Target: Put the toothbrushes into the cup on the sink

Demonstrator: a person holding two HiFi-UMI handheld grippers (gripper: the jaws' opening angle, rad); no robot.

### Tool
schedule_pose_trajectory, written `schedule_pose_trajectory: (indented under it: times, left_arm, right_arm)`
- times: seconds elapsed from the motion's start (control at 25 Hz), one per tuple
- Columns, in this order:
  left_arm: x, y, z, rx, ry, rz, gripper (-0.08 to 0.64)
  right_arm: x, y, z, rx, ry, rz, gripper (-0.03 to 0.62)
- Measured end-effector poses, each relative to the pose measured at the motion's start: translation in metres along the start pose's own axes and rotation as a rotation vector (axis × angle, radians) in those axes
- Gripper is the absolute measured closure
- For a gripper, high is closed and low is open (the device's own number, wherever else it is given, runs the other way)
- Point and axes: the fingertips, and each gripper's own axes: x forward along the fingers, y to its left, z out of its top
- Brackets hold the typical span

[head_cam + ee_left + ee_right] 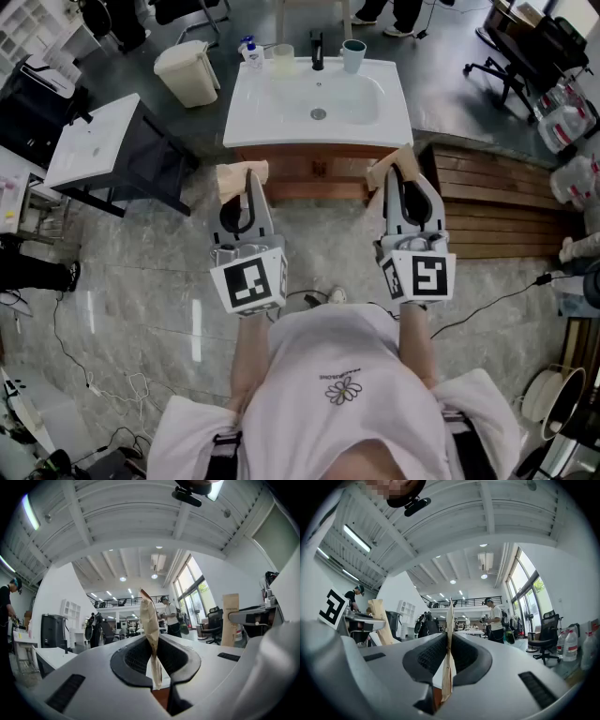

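Observation:
A white sink (272, 127) on a wooden cabinet stands ahead of me. On its back rim are a teal cup (353, 54) to the right of the black tap (318, 49) and a pale translucent cup (283, 59) to the left. No toothbrush shows in any view. My left gripper (242, 178) and right gripper (392, 169) hang side by side short of the sink's front edge, over the floor. Both are shut, tan pads pressed together with nothing between them (151, 634) (449, 639). Both gripper views look up at the room and ceiling.
A small bottle with a blue cap (250, 52) stands at the sink's back left. A beige bin (187, 73) and a white table (94, 141) are to the left, a wooden pallet (497, 202) and water bottles (562, 122) to the right. Cables lie on the floor.

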Motion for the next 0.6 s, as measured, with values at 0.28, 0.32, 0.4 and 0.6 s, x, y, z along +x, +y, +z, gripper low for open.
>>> schedule_pose_trajectory:
  times: [0.28,0.32,0.4,0.6]
  left_arm:
    - [0.019,-0.014,0.000,-0.011,-0.006,0.001,0.515]
    - [0.021,-0.016,-0.001,-0.015,-0.003,-0.003,0.515]
    - [0.025,-0.020,-0.003,-0.024,0.000,-0.006,0.515]
    - [0.028,-0.025,-0.010,-0.023,0.013,-0.001,0.515]
  right_arm:
    - [0.011,-0.017,-0.007,0.011,0.004,0.016,0.565]
    - [0.013,-0.019,-0.008,0.012,0.005,0.018,0.565]
    - [0.015,-0.023,-0.011,0.012,0.006,0.025,0.565]
    - [0.016,-0.023,-0.017,0.006,0.007,0.062,0.565]
